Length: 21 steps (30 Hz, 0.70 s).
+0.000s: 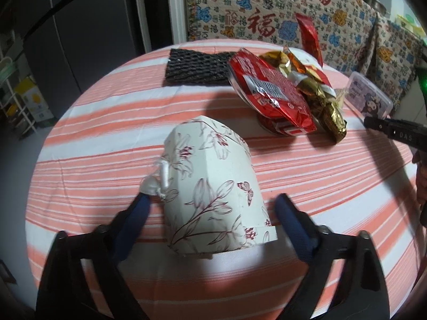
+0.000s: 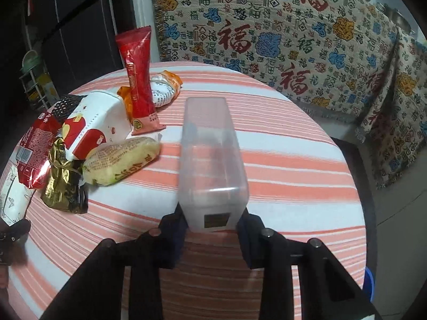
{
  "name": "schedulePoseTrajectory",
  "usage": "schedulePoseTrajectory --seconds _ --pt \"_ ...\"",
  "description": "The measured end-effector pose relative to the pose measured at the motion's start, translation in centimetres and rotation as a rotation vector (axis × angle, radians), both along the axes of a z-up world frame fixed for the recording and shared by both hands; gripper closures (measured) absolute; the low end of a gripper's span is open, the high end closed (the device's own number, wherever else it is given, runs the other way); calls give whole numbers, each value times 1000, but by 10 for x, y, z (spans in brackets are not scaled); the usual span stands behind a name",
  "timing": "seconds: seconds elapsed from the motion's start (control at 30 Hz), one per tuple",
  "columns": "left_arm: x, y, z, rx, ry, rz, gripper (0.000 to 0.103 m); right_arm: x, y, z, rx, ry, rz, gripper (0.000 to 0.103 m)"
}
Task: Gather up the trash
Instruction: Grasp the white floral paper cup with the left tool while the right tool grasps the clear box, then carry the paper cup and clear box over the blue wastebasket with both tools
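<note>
the clear plastic box [image 2: 212,160] is clamped in the right gripper [image 2: 213,222], the floral paper bag [image 1: 210,194] is straddled unpinched by the spread left gripper [image 1: 213,208], and the wrapper pile [image 1: 283,90] is left uncollected on the striped tablecloth [image 1: 106,144].

My table wears a cloth [image 2: 280,160] striped orange-pink and white. The paper bag [image 1: 210,186] is white with maroon flowers and a butterfly. One packet [image 1: 269,90] is shiny red, another wrapper [image 2: 64,186] gold, the box [image 2: 210,160] frosted clear, my pads [image 1: 136,221] dark blue.
</note>
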<state>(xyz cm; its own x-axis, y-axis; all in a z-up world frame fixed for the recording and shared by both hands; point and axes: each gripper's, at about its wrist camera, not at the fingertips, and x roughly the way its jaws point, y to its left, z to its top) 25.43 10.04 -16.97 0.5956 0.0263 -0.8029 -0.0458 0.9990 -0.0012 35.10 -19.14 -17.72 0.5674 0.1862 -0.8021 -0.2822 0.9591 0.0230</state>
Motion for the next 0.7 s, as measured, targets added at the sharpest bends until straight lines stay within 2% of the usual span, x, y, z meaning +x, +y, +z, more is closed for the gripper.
schedulePoseTrajectory --seconds 0.03,0.07,0.2,0.47,0.57,0.7 --pt "-2 2 2 -8 -11 2 29 0 -2 0 7 -2 0 69" --pt "-5 5 3 -16 -20 4 35 -2 -3 0 11 -2 -2 69" --pt "-11 6 4 -41 -26 -4 37 -8 -12 4 57 22 0 69" --pt "-21 -20 6 -108 -19 -89 38 -49 -21 15 66 28 39 70" --pt "-23 -36 6 -100 -18 -117 38 -61 -23 13 50 33 63 70" --pt "-23 -47 4 -59 -17 -106 35 -70 -23 5 17 25 77 69"
